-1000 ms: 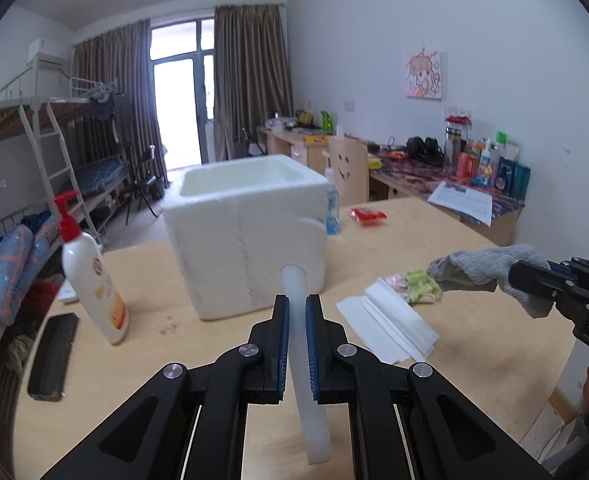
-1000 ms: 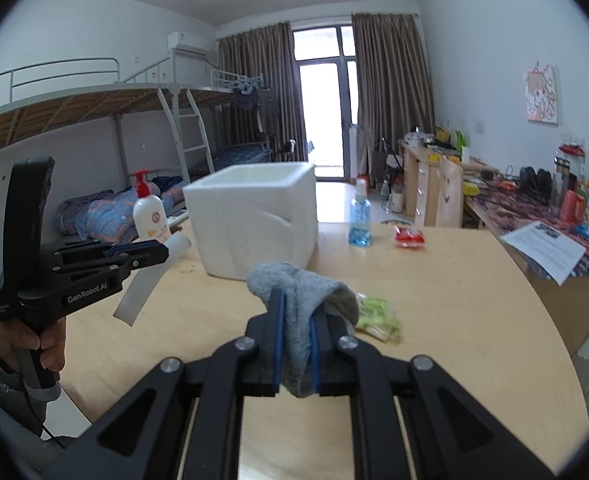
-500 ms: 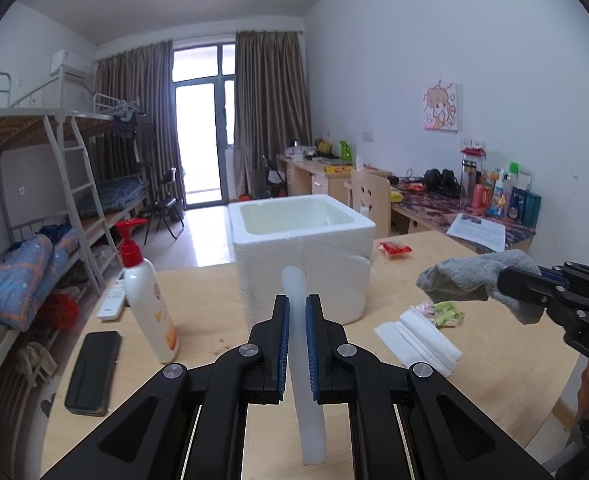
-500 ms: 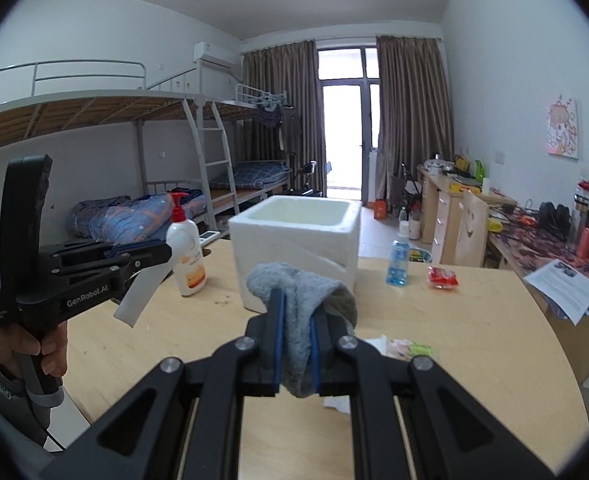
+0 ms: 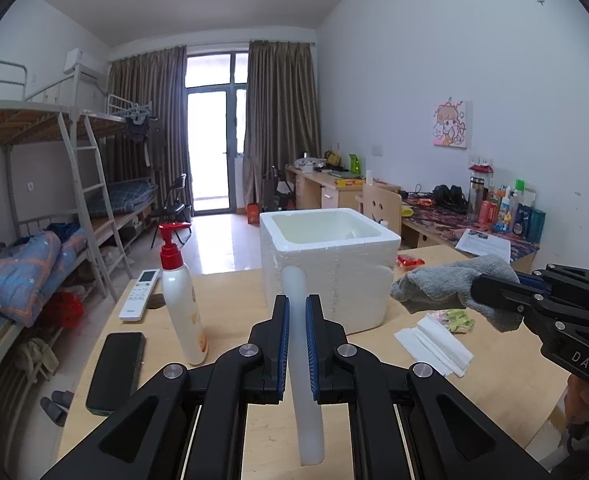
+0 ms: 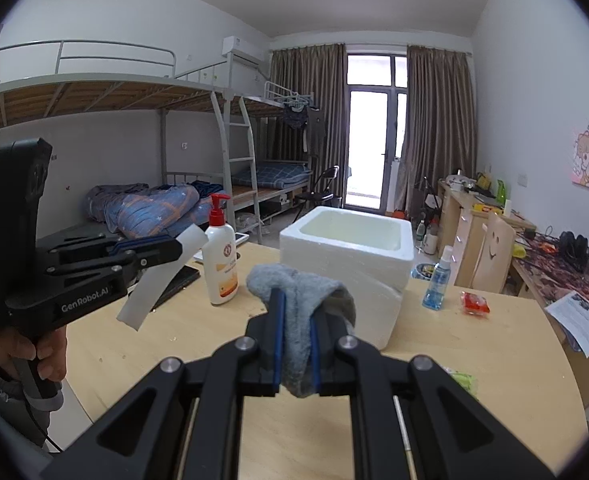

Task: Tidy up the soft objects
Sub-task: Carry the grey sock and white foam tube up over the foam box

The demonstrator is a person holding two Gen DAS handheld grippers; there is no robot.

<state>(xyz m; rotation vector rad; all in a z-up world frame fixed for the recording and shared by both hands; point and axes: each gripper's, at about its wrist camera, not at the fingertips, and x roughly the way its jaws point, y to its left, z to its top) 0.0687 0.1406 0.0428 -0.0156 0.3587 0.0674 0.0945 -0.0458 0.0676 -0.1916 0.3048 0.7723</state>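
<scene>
My left gripper (image 5: 297,316) is shut on a white foam strip (image 5: 302,380), held upright above the wooden table. It also shows in the right wrist view (image 6: 174,250) with the strip (image 6: 162,276) hanging from it. My right gripper (image 6: 294,312) is shut on a grey cloth (image 6: 298,320); in the left wrist view the right gripper (image 5: 478,290) holds the cloth (image 5: 446,284) at the right, beside the box. A white foam box (image 5: 326,264) stands open-topped on the table ahead of both grippers; it also shows in the right wrist view (image 6: 346,264).
A lotion pump bottle (image 5: 180,296), a black phone (image 5: 114,370) and a remote (image 5: 139,294) lie left of the box. White folded sheets (image 5: 434,344) and a green packet (image 5: 456,315) lie right. A blue spray bottle (image 6: 438,280) and red packet (image 6: 474,304) stand beyond.
Both grippers have risen and pulled back from the box, each still holding its item; the box now looks lower and farther, with its inside visible.
</scene>
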